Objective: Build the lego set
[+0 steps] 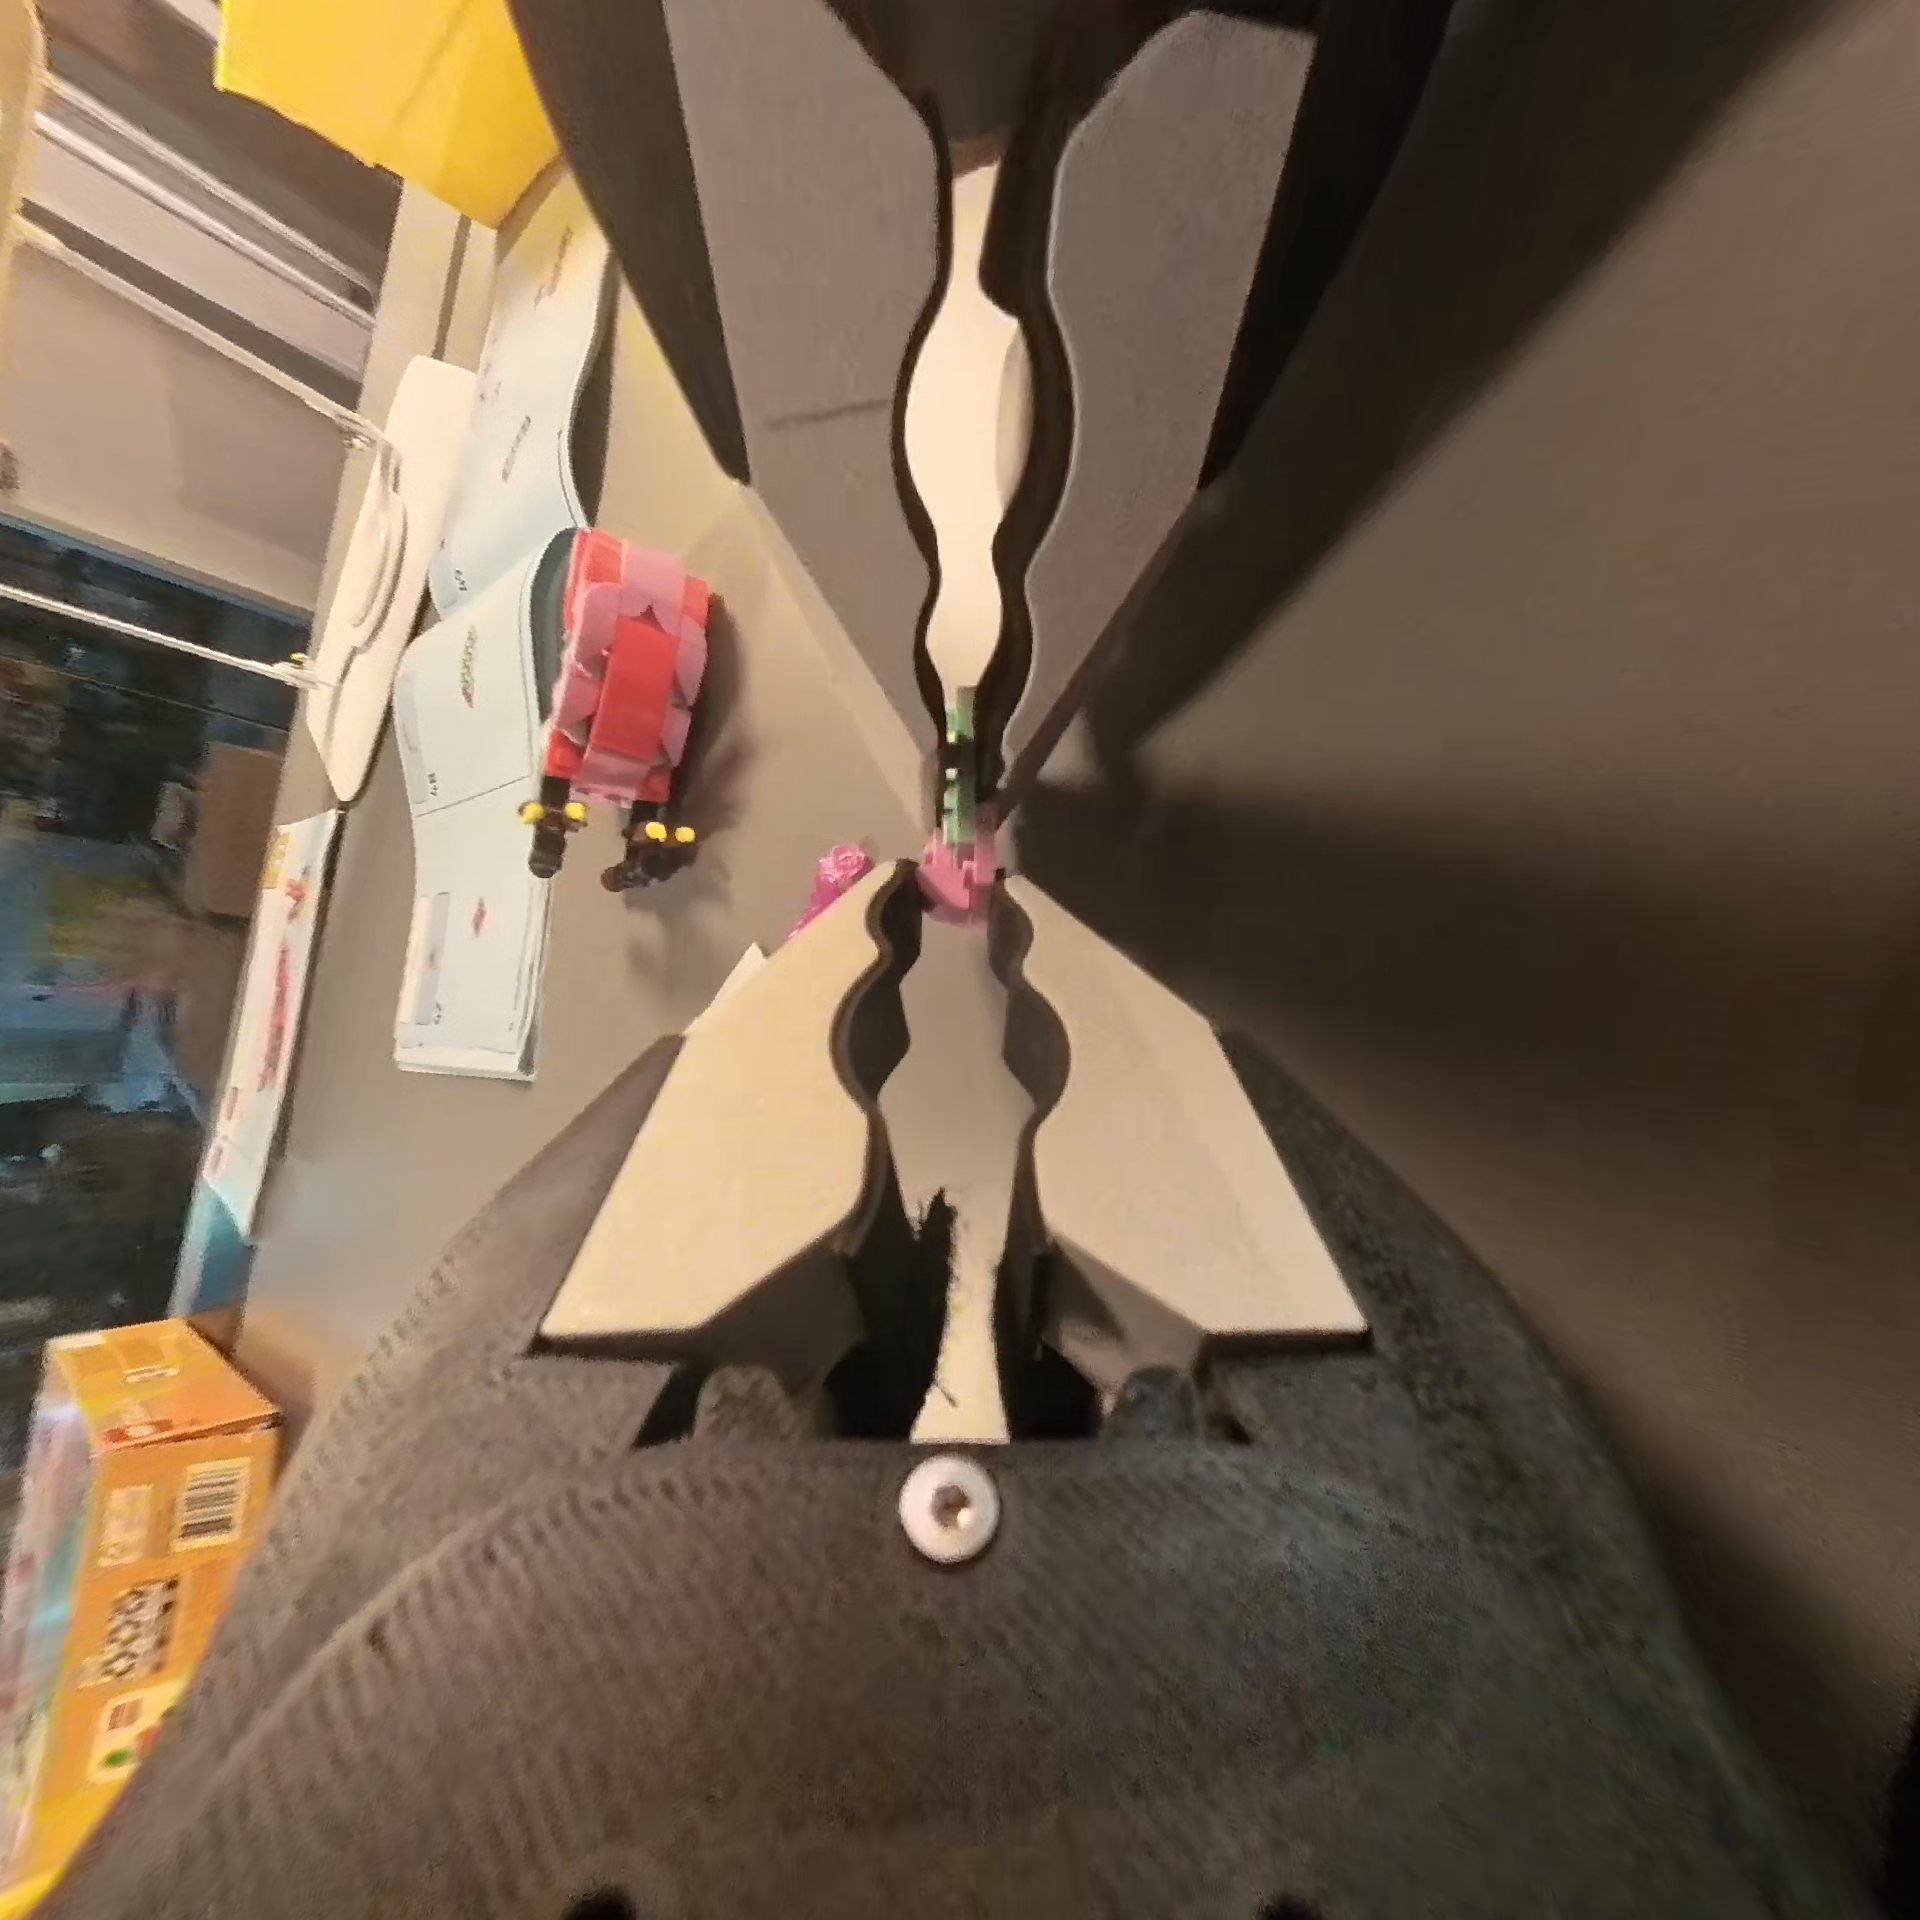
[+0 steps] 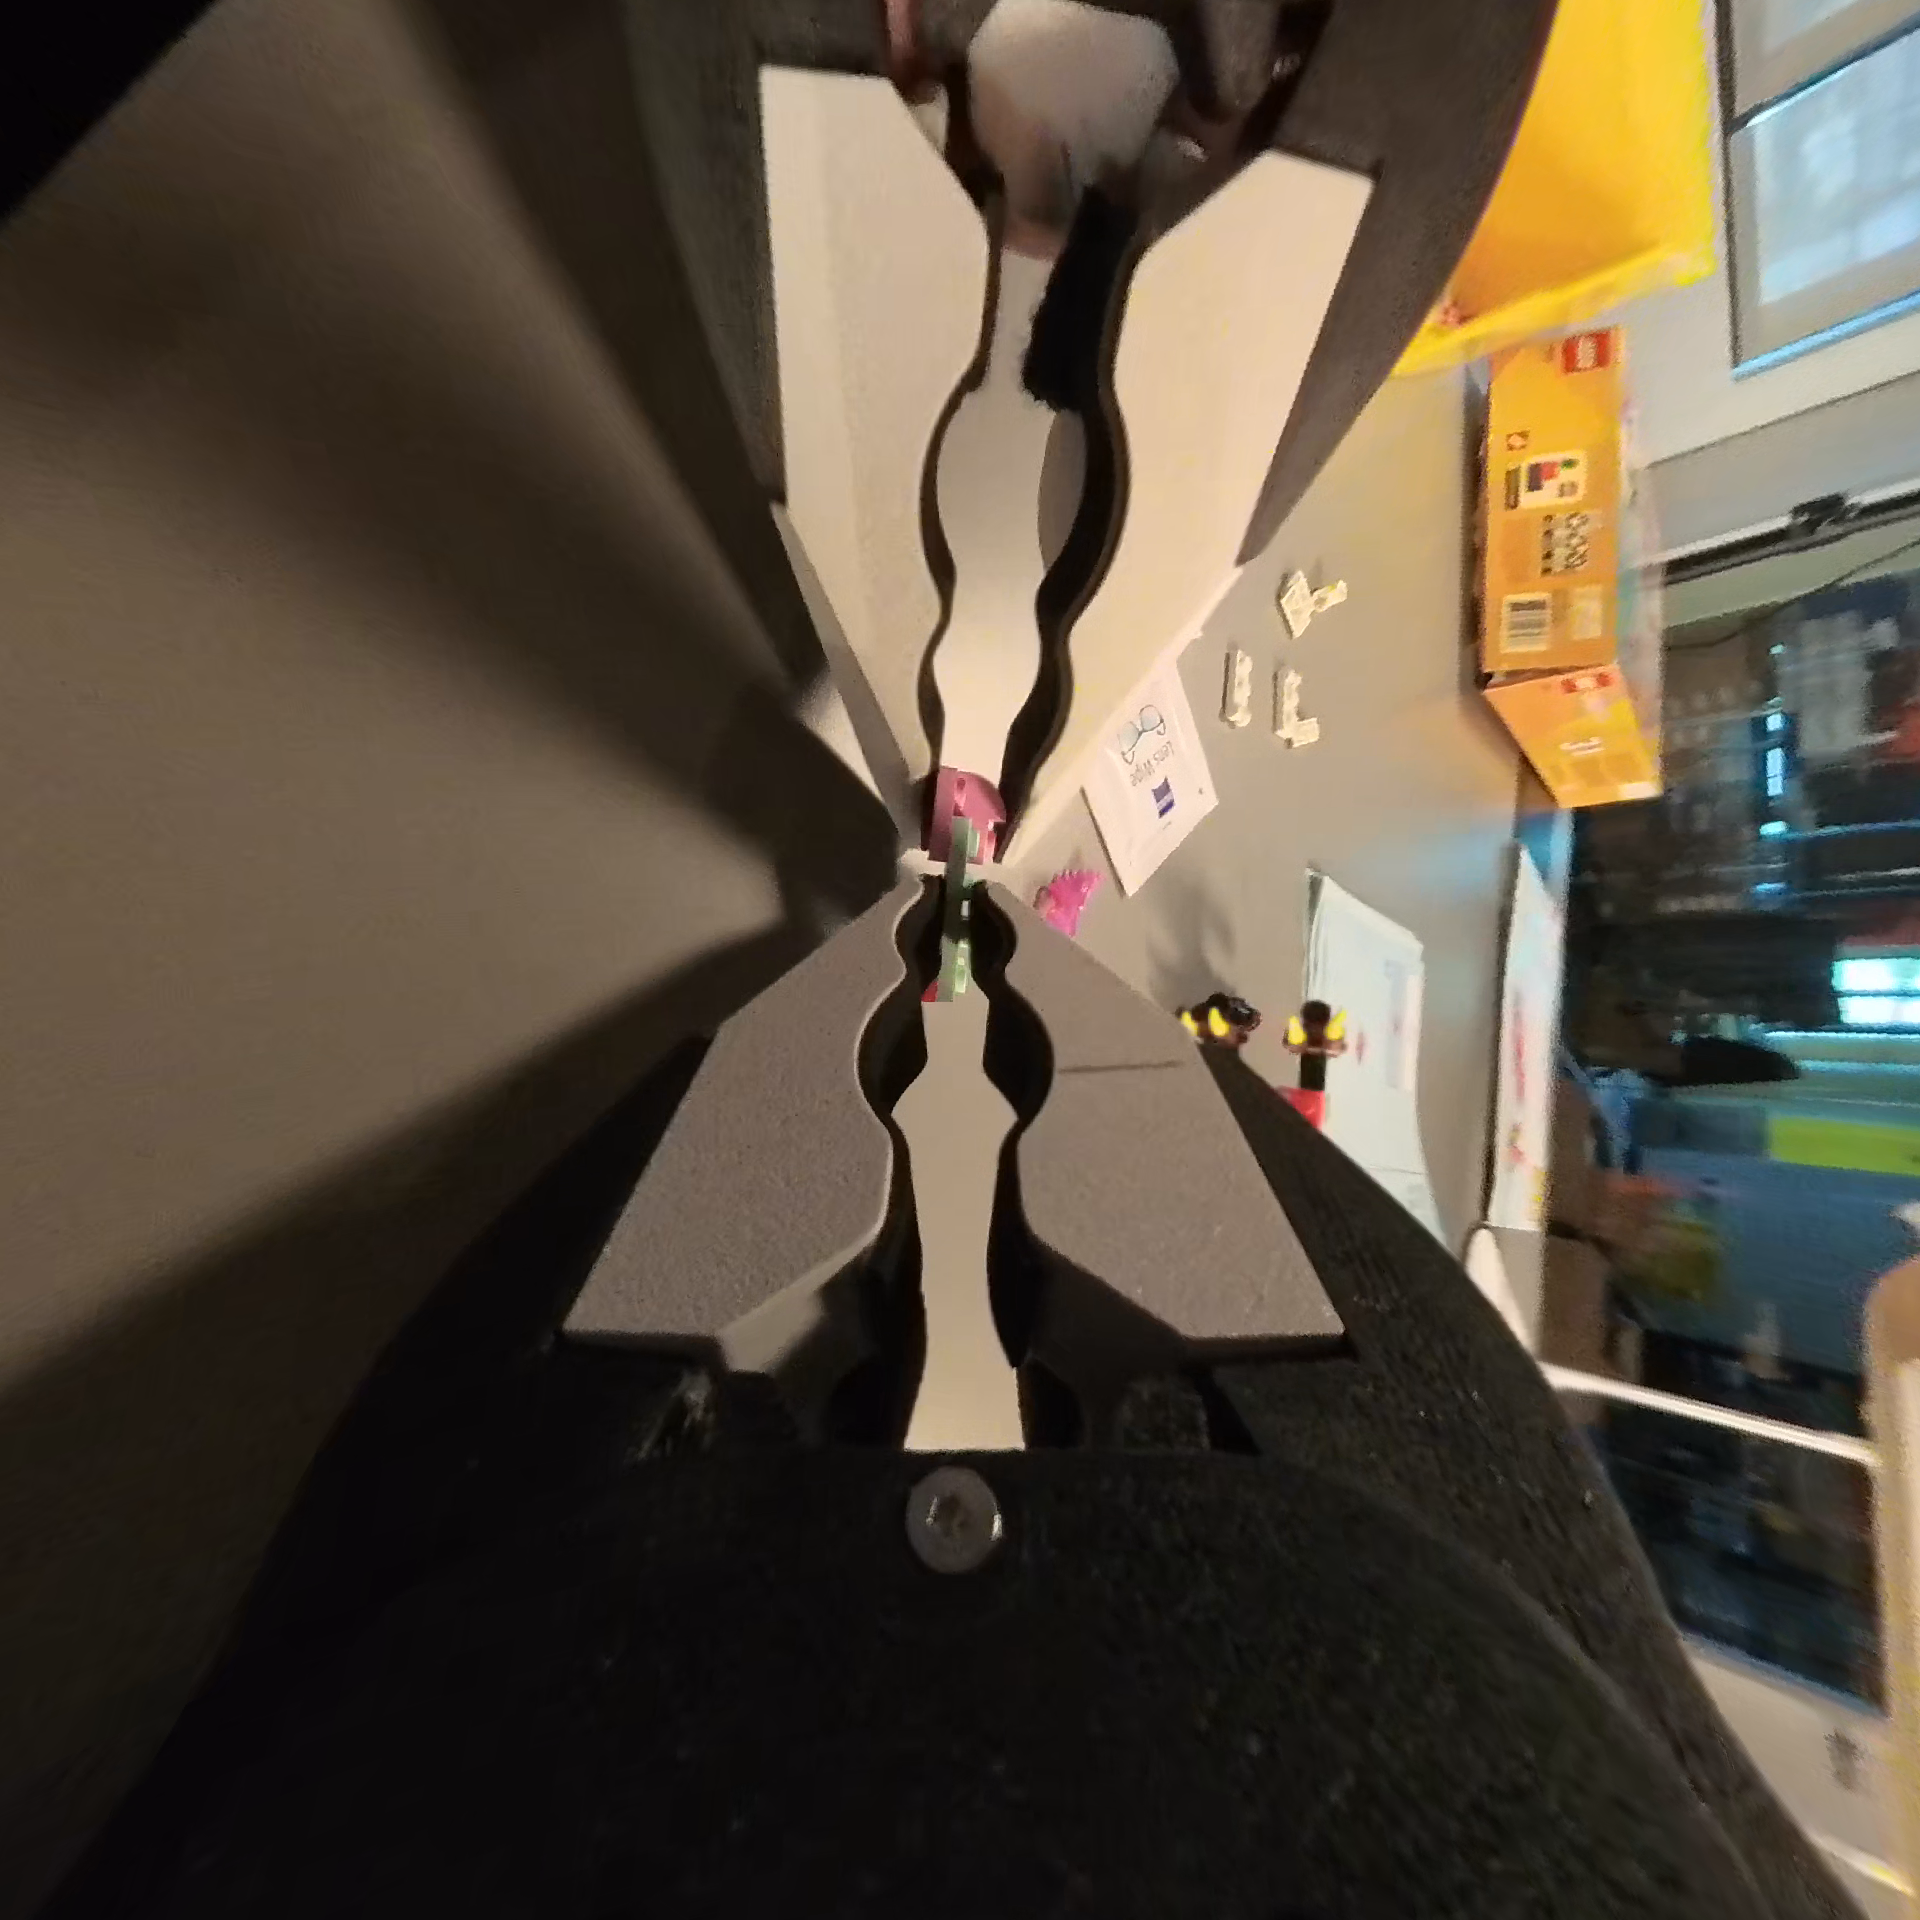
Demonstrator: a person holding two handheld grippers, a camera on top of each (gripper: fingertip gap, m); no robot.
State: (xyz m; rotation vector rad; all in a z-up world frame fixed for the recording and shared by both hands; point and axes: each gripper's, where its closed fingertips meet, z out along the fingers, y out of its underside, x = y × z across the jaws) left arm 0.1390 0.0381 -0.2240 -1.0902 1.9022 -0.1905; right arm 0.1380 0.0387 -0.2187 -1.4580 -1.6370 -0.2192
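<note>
We see the two grippers meeting tip to tip above a grey counter [image 1: 665, 488], each camera looking along its own fingers at the other's. Left gripper [image 1: 951, 883]: fingers closed on a small pink brick piece [image 1: 954, 883], which sits right at the fingertips with both tips against it. Right gripper [image 2: 958, 914]: fingers drawn nearly together on a thin pale green plate [image 2: 231, 940] held edge-on between the tips. Green plate and pink piece touch where the two sets of fingers meet; whether they are fully joined we cannot tell. Just beyond the tips, on the counter, lies a translucent magenta piece [image 2: 1070, 896]. A little farther off, a red and pink brick build [image 1: 629, 670] with dark legs tipped in yellow [image 1: 655, 854] rests partly on an open pale instruction booklet [image 1: 468, 727]. Beside that, a white paper sheet [image 1: 374, 582]. In the right wrist view, a white sachet [image 2: 1148, 800] lies near the magenta piece, and past it three small white brick pieces [image 2: 1288, 707] lie apart on the counter. Farthest out: an orange toy box [image 2: 1548, 561] at the counter's edge and a yellow box [image 1: 384, 94] behind. Background is motion-blurred.
</note>
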